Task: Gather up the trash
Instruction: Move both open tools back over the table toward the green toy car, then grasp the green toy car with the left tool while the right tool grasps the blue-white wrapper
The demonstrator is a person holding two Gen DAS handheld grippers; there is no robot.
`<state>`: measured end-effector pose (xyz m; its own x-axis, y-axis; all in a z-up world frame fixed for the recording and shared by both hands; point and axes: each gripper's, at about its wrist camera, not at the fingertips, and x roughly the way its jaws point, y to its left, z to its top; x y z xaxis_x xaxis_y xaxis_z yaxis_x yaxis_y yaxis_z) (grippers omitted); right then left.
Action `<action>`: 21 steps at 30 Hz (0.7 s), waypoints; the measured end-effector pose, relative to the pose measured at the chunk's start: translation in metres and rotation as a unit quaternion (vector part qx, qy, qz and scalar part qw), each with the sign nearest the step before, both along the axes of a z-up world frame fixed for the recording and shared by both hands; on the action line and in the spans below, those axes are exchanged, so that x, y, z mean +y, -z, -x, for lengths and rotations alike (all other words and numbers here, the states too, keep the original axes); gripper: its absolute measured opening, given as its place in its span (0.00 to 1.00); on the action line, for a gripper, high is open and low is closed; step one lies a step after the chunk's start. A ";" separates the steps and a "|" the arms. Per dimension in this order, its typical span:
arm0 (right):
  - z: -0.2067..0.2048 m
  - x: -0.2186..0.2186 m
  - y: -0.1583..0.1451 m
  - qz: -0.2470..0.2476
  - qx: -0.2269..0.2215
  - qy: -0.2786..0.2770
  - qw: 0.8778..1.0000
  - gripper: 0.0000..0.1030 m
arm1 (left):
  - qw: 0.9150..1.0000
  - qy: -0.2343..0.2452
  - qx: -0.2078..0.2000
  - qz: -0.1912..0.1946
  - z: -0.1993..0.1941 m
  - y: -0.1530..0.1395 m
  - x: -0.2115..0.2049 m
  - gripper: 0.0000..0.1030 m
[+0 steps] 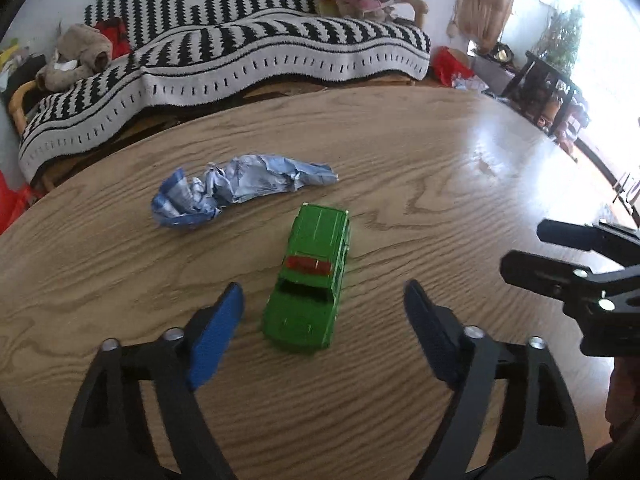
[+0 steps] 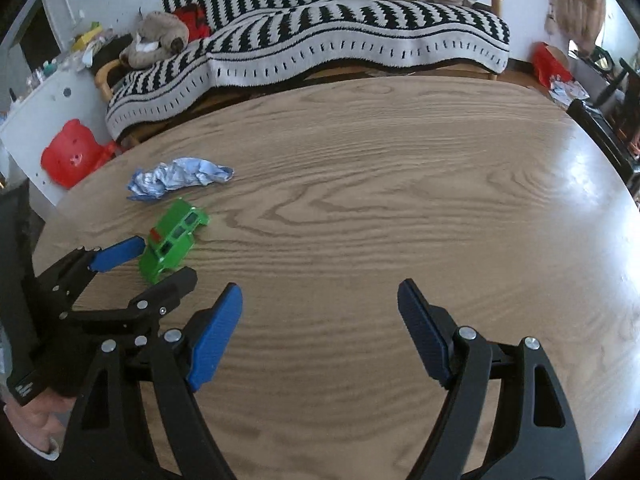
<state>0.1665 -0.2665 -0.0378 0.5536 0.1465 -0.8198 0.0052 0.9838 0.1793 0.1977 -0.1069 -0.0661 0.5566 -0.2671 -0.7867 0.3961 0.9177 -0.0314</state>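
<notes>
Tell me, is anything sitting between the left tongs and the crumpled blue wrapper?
Yes. The green toy car sits on the table right between the open left tongs and the crumpled blue wrapper, which lies just past the car's far end, slightly left. Right tongs hang open over bare wood.

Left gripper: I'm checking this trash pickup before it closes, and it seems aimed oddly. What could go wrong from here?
1. The left gripper is open with the green toy car between its fingers; closing now would likely grab the toy, not trash.
2. The crumpled blue wrapper lies just beyond the car, so reaching over may shove the car across the wooden table.
3. The right gripper, open over bare wood, sits close beside the left one, so they might bump.
</notes>
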 end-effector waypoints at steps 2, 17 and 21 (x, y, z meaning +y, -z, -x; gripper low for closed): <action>-0.010 0.002 0.005 0.002 0.003 -0.008 1.000 0.75 | 1.000 0.001 -0.005 0.001 -0.002 -0.001 0.002 0.56; -0.079 0.105 0.022 0.071 -0.007 -0.125 0.990 0.82 | 0.994 -0.105 0.029 -0.006 0.010 -0.026 0.092 0.32; -0.103 0.152 0.025 0.085 -0.011 -0.165 0.983 0.83 | 0.990 -0.135 0.033 0.004 0.007 -0.029 0.113 0.32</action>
